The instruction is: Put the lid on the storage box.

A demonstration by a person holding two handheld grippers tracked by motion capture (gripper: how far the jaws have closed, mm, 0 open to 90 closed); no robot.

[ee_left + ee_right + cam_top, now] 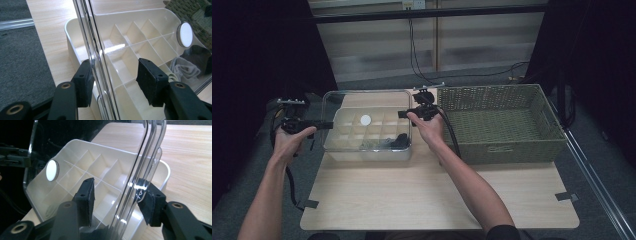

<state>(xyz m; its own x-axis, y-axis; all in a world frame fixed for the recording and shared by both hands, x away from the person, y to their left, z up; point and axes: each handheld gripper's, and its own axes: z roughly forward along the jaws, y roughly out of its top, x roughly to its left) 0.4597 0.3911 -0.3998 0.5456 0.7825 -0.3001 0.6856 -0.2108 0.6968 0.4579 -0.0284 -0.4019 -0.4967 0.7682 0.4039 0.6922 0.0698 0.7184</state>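
The divided cream box [367,131] sits at the far left of the bench [437,200], its clear lid [362,97] on it. The left tool [113,80] and right tool [117,200] straddle the lid's left and right edges, jaws apart, pads not pressing. A green woven basket [502,122] stands just right. A white round disc [365,119] sits on the lid; no writing is legible.

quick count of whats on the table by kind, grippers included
clear lid with white knob: 1
cream divided organiser box: 1
green woven basket: 1
left gripper: 1
right gripper: 1
dark items in the box's front cells: number unclear
total, leaving those out: 5
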